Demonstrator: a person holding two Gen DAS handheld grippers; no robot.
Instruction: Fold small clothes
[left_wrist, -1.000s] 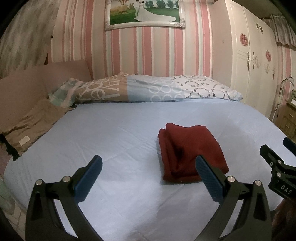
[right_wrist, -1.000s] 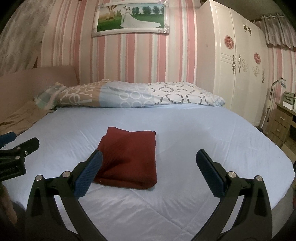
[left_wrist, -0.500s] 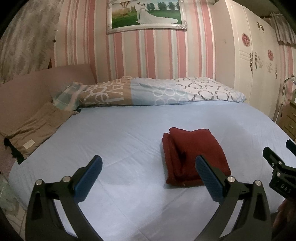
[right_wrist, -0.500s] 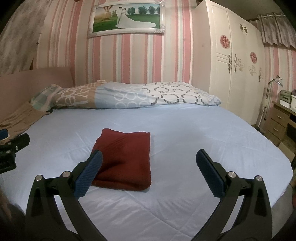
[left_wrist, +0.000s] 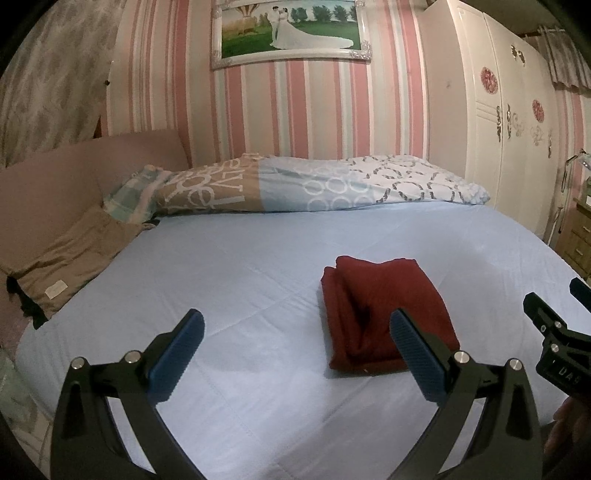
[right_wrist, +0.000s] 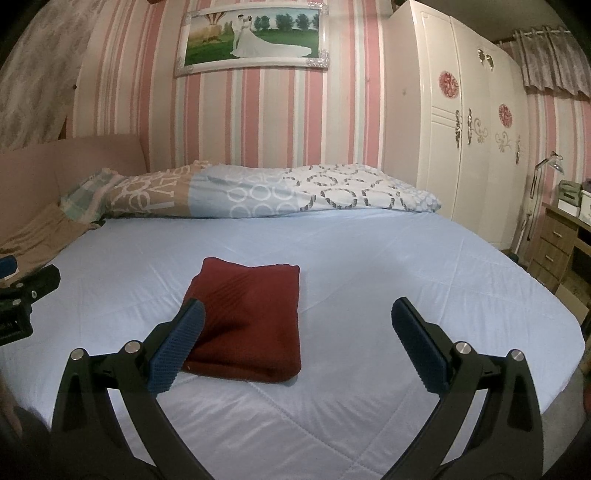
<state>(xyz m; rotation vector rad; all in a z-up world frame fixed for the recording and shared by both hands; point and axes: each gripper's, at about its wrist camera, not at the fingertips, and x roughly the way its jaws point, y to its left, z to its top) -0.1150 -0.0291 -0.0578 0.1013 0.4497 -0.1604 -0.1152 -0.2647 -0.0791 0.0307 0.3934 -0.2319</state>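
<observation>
Your folded dark-red knitted garment (left_wrist: 384, 314) lies flat as a neat rectangle on the pale blue quilted bedsheet (left_wrist: 240, 280), ahead of both tools and touching neither. From your left gripper (left_wrist: 297, 350) it sits forward and to the right, its near edge partly hidden behind the right blue ribbed pad (left_wrist: 415, 354). From your right gripper (right_wrist: 297, 343) the garment (right_wrist: 247, 317) sits forward and to the left, behind the left pad (right_wrist: 177, 347). Both grippers hang above the sheet with their fingers spread wide, pinching nothing. White letters "DAS" show on the black body of your right gripper at the left view's right edge. The tan, blue and white patterned duvet (left_wrist: 295, 184) rolled against the striped wall bears large white lettering, too distorted to read.
</observation>
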